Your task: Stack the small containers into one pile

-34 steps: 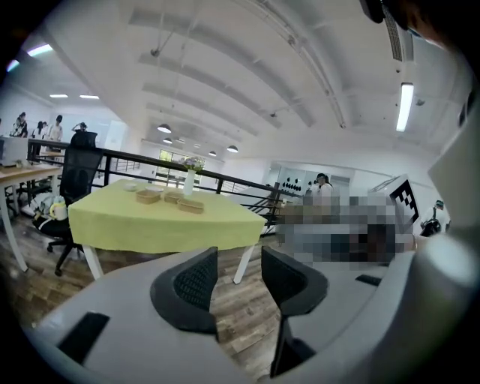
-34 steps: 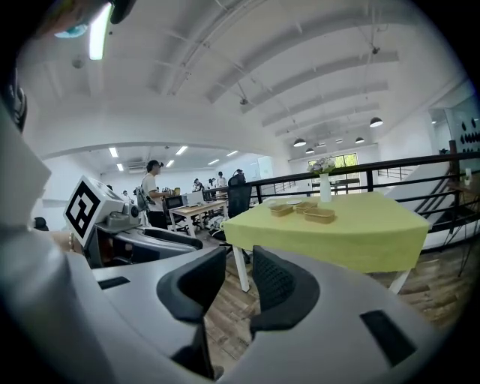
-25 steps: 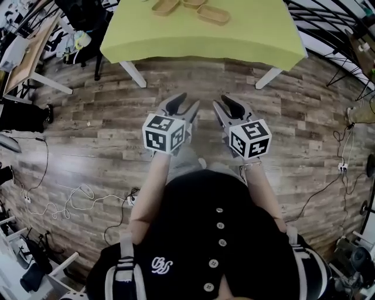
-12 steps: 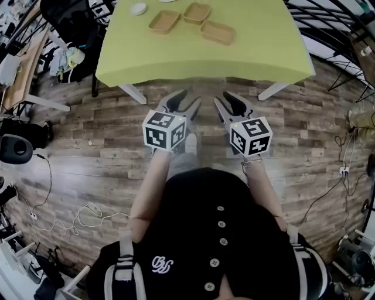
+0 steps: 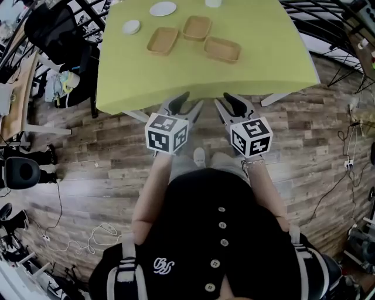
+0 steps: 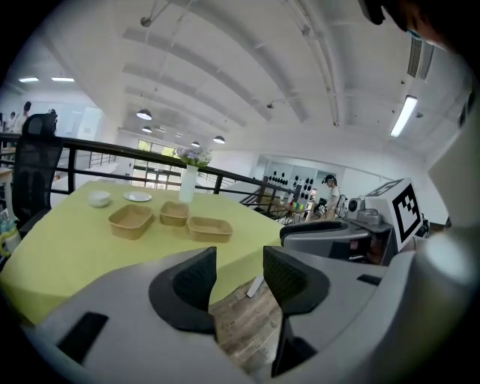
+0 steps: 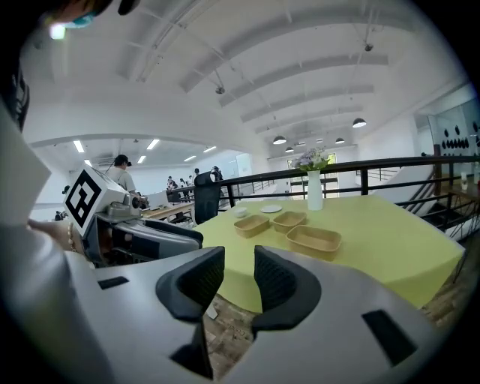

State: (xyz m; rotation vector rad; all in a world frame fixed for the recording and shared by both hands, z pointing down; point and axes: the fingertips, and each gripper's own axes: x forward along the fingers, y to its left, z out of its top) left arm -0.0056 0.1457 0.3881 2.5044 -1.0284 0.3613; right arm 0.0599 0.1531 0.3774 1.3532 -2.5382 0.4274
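Containers lie on the table, mouths up: left container points away from the person, middle container sits farthest, right container lies crosswise. Left gripper has its jaws apart and empty. Right gripper has jaws just opening, also empty.

At the head view's top edge, a white vase and the green table's far side are cut off. At middle right of the left gripper view, a distant person is shown too small for detail.
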